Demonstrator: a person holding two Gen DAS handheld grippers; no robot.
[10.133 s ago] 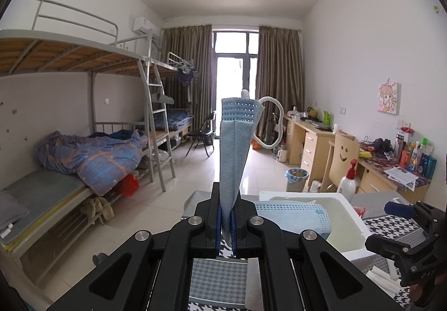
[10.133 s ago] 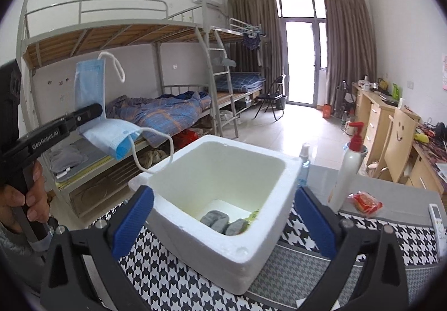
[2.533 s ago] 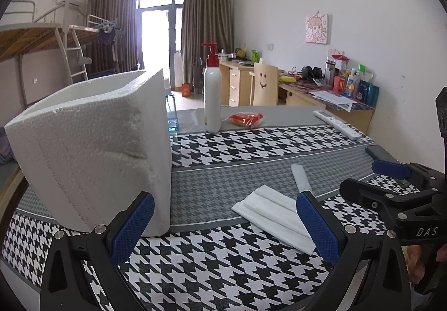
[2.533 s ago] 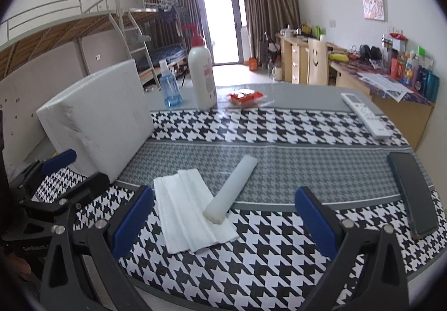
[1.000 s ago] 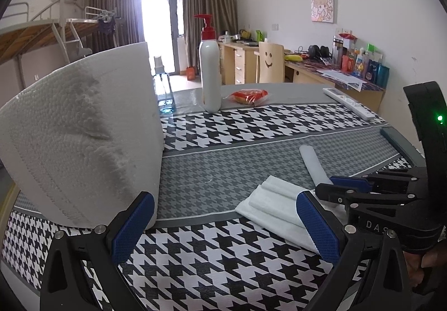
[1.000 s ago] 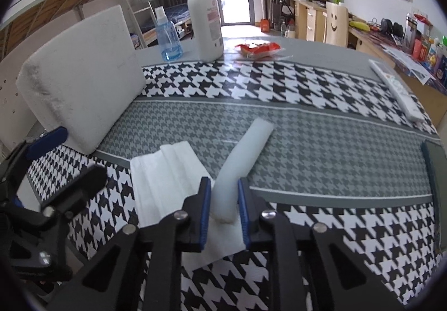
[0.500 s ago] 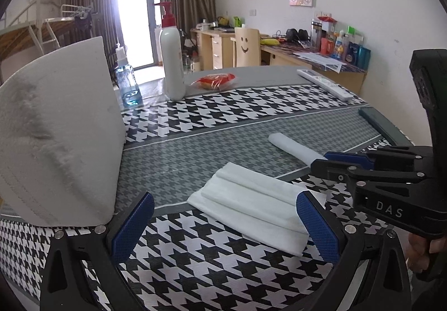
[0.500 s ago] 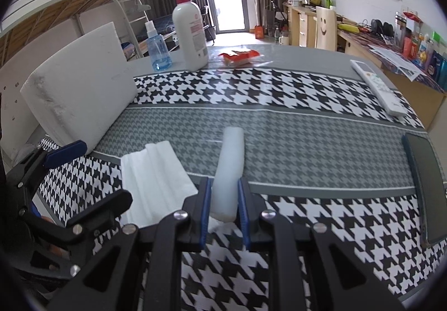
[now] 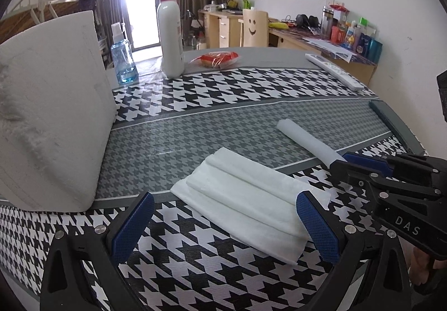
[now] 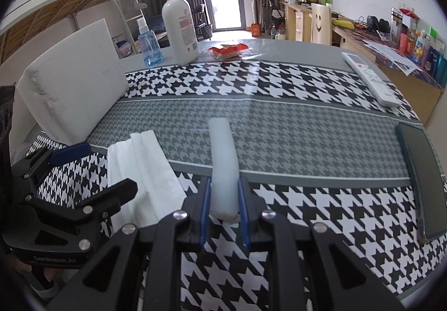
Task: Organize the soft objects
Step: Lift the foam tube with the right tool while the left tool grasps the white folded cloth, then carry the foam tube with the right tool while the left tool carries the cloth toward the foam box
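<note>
Now the table, spread with a black-and-white houndstooth cloth, is seen with the white foam box standing at its left end, and the scene is changed from a second ago in one main respect. The foam roll, which was lying with its near end across the folded white cloth, is drawn clear of that cloth and is turned to point straight away from the right tongs. It is pinched at its near end between the blue pads, which are pressed against its two sides. Whether the roll is lifted off the table or only dragged cannot be told; its far end seems to rest on the grey band.

The folded cloth is thereby left uncovered and lies flat just in front of the left tongs, which are spread wide and hold nothing. One pad is seen at each side of the cloth, so the tongs appear lined up with it, though no contact is shown.

For the task, this is judged to mean that both remaining soft things are now separated: the roll is in hand and can be carried toward the foam box, and the cloth is free to be gripped next. The roll is light and bendable, so sagging is to be expected.
</note>
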